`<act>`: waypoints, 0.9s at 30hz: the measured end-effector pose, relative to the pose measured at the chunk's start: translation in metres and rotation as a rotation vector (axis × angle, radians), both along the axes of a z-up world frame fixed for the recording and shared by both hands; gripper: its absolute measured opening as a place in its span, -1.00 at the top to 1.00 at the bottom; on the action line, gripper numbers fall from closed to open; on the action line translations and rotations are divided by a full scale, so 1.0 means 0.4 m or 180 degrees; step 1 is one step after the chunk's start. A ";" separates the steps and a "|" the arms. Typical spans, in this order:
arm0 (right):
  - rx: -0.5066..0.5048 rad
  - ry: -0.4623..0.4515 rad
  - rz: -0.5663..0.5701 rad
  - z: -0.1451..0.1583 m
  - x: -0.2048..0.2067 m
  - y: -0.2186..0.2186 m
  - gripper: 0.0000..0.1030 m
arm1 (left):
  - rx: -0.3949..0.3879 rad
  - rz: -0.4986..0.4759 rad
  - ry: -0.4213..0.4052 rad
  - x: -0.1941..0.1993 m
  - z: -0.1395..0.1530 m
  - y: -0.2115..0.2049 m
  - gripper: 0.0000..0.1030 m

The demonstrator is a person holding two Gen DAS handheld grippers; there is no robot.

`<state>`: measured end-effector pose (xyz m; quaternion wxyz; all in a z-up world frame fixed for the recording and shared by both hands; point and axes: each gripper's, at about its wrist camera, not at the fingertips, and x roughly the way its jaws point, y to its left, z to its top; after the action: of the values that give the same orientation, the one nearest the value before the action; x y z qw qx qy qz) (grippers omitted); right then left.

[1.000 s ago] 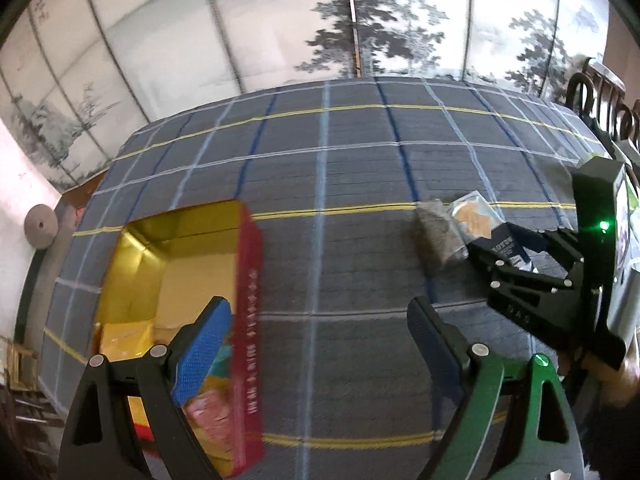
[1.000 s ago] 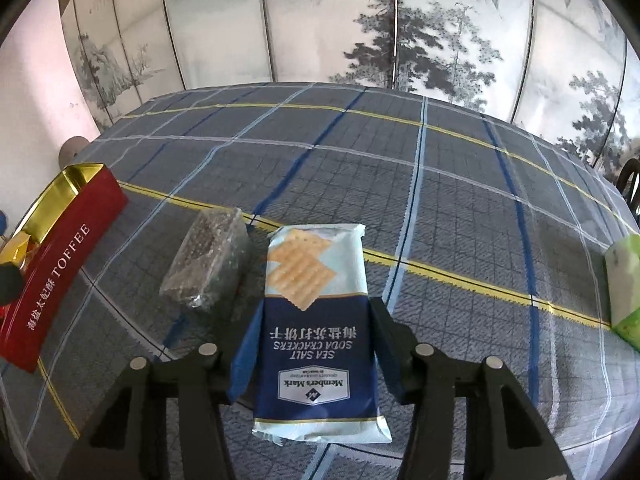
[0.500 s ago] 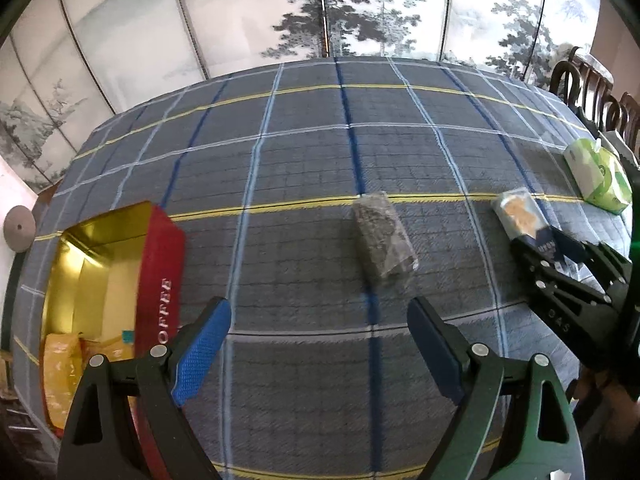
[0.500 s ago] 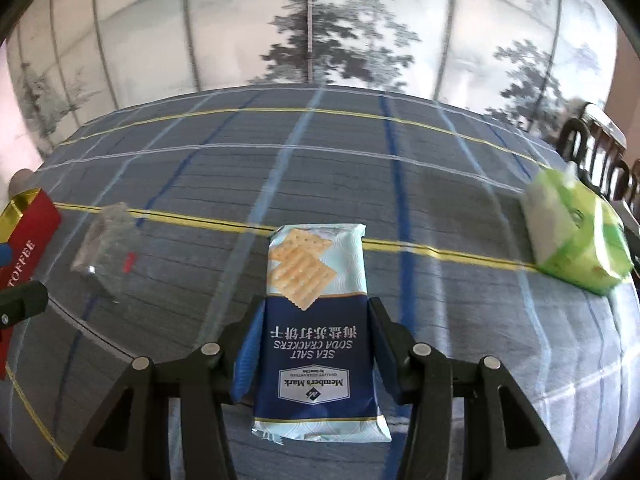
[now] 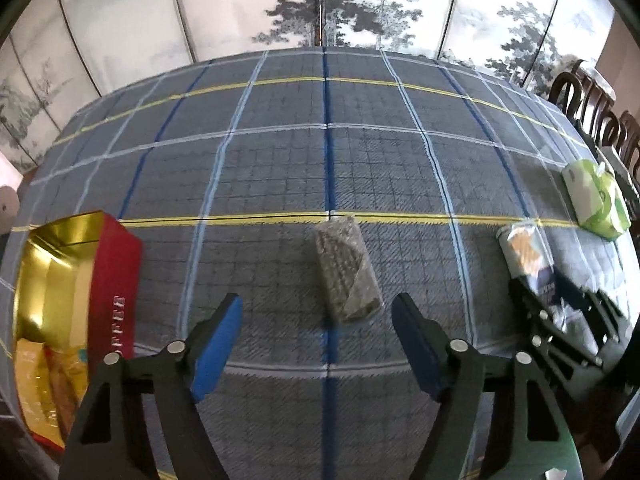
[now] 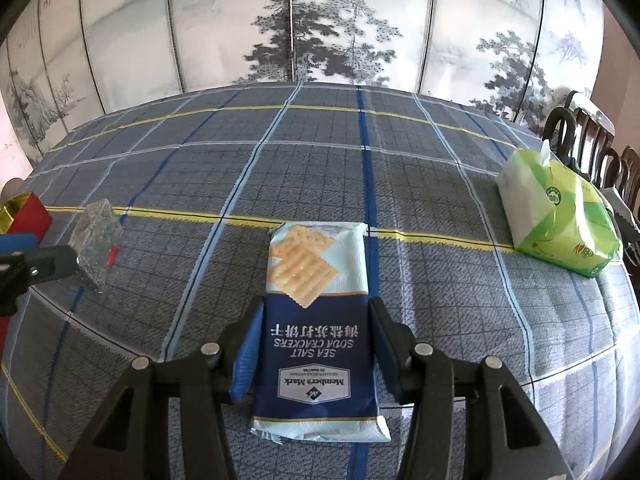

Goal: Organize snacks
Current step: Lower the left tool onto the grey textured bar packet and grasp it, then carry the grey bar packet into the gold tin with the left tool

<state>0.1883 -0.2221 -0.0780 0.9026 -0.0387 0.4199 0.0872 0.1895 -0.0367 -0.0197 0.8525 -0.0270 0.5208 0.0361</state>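
My right gripper [image 6: 314,340] is shut on a blue and pale soda cracker pack [image 6: 316,320], held above the checked tablecloth; it also shows in the left wrist view [image 5: 528,256]. My left gripper [image 5: 318,340] is open and empty, just short of a grey clear-wrapped snack pack [image 5: 346,268] lying on the cloth. That pack shows at the left of the right wrist view [image 6: 96,240]. A red toffee tin [image 5: 80,292] with a gold inside holds yellow snack packs at the far left.
A green tissue pack [image 6: 560,220] lies at the right side of the table, also in the left wrist view [image 5: 596,204]. Dark wooden chairs [image 5: 588,100] stand past the right edge. A painted folding screen [image 6: 320,24] stands behind the table.
My left gripper has swung right, away from the tin, and now faces the grey pack. My right gripper has moved right with the cracker pack, away from the grey pack.
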 end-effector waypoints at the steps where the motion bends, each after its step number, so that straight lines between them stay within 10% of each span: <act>1: 0.0000 0.0000 0.0002 0.000 0.001 -0.001 -0.01 | -0.0004 0.0015 0.0011 0.008 -0.004 -0.002 -0.36; 15: -0.0003 0.0000 0.0000 -0.001 0.000 0.000 -0.02 | -0.0066 -0.0078 0.0173 0.043 -0.055 -0.012 0.53; 27: -0.0006 0.0000 0.0000 -0.001 0.001 -0.001 -0.02 | 0.0058 -0.0116 0.0148 0.016 -0.053 -0.003 0.55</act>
<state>0.1888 -0.2224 -0.0782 0.9025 -0.0395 0.4200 0.0868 0.1958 -0.0377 -0.0407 0.8409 -0.0090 0.5404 0.0259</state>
